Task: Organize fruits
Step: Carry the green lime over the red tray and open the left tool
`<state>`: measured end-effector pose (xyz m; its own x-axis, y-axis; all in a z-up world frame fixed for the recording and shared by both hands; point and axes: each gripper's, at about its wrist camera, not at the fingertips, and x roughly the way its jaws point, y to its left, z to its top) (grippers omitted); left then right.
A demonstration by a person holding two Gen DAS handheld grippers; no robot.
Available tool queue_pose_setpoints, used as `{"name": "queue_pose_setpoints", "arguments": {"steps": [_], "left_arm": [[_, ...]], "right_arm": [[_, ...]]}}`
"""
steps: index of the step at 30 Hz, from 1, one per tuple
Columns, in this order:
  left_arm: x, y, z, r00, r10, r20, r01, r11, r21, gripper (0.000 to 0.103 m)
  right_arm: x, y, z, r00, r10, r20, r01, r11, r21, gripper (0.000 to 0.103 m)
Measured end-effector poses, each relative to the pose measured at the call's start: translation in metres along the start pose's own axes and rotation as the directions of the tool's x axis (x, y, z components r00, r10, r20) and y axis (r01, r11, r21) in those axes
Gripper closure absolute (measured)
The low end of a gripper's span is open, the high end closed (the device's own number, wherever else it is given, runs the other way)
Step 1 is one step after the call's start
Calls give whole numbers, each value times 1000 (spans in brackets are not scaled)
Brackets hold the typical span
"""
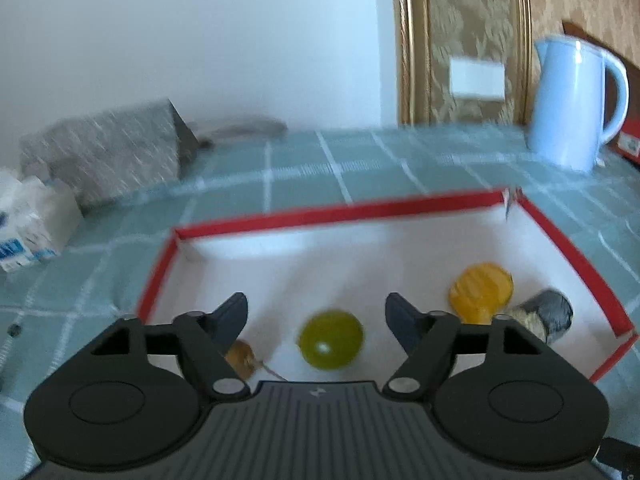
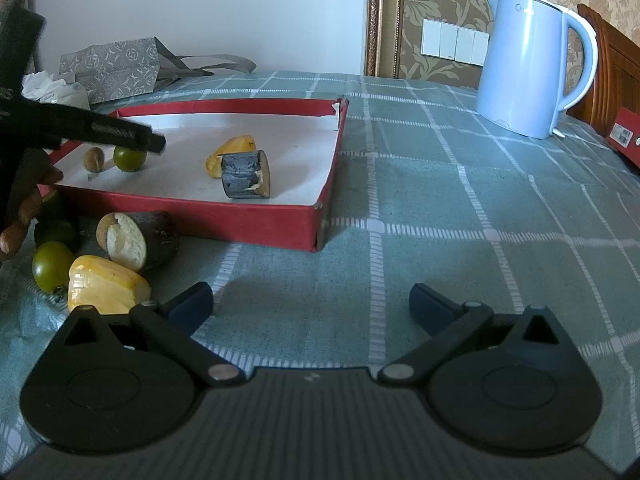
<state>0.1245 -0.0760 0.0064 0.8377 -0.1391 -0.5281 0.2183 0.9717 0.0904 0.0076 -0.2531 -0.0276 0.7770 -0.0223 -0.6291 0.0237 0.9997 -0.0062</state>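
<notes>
Four pieces already sit inside the red tray (image 2: 192, 216), which fills the middle of the left wrist view and the centre left of the right wrist view: a small brown fruit (image 2: 94, 159) and a green round fruit (image 2: 129, 158) side by side at the tray's left end, then a yellow piece (image 2: 230, 152) with a dark-skinned cut chunk (image 2: 245, 175) just in front of it and touching or nearly so, toward the tray's middle. The left tongs (image 1: 316, 316) hang over the tray with their fingers spread apart and nothing pressed between them; the green fruit lies on the white tray floor right in the gap, lower centre of that view, so I judge it has only now been let go. Outside the tray, at the lower left of the right wrist view, there is work left on the checked cloth of the bench (image 2: 440, 216): a second dark-skinned chunk with a pale cut face (image 2: 138, 240) close against the tray's near wall, a second yellow piece (image 2: 108, 284) beside it, another green fruit (image 2: 52, 266) just left of that, and something dark green (image 2: 56, 228) behind, partly hidden by the person's hand (image 2: 24, 216), which I cannot make out well. The right tongs (image 2: 312, 304) rest low over bare cloth at the bottom of their view, jaws wide apart and empty, near the yellow piece. A blue kettle (image 2: 528, 68) stands well apart at the upper right, taking no part. So roughly half the fruit looks sorted, with three or four pieces to go
</notes>
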Motion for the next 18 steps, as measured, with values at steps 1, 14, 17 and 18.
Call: {"name": "queue_pose_setpoints", "arguments": {"steps": [1,14,17,18], "left_arm": [[-6,1,0,1000,11,25,-11,1000,2,27],[-90,62,-63,995,56,78,-40,980,-196,10],[-85,70,-71,999,41,14,-36,970,-240,10],[-83,70,-71,999,47,9,-44,968,-245,10]], "right_arm": [[0,0,0,1000,0,0,0,1000,0,0],[0,0,0,1000,1,1,-1,1000,0,0],[0,0,0,1000,1,1,-1,1000,0,0],[0,0,0,1000,1,1,-1,1000,0,0]]}}
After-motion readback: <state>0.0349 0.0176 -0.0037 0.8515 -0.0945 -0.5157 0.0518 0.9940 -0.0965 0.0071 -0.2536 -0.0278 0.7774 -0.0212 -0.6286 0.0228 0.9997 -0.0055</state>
